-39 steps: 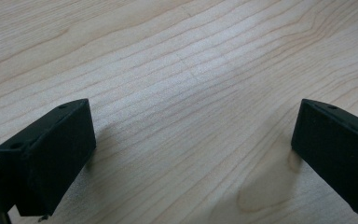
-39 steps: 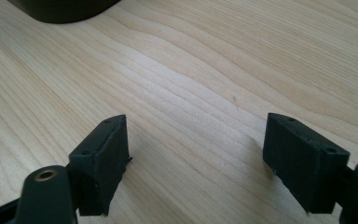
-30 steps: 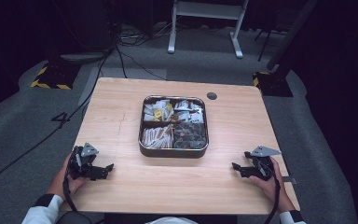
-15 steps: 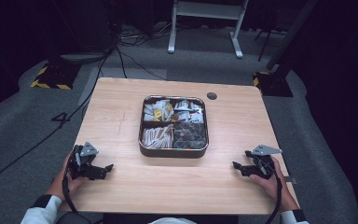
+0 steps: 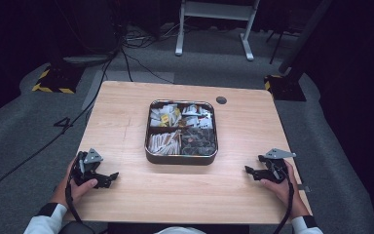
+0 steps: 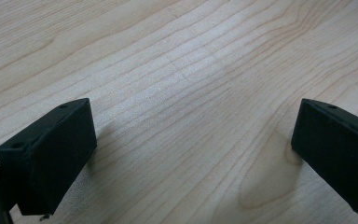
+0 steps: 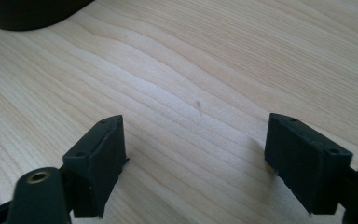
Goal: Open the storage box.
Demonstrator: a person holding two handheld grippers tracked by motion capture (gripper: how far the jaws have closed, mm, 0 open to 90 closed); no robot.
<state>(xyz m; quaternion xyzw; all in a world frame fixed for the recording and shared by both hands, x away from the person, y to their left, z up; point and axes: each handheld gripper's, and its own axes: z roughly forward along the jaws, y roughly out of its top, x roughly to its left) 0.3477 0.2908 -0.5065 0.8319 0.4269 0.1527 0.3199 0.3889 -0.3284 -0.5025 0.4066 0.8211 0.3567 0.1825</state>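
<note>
Both tongs rest low on the bare worktop [image 5: 126,117], one at each near corner, probably parked ready to start. The left tongs [image 5: 111,176] and right tongs [image 5: 249,170] gape wide and hold nothing. Ahead and between them sits the four-compartment metal tray [image 5: 181,157] (packets and sachets inside), within equal reach of either.

Divided tin [image 5: 181,157] at the table's middle, lid off.
A rounded-square metal tin, flat on the wood, split into four compartments: pale and yellow packets in the far two, light sticks or sachets in the near left, dark brown pieces in the near right. Nothing touches it.
</note>
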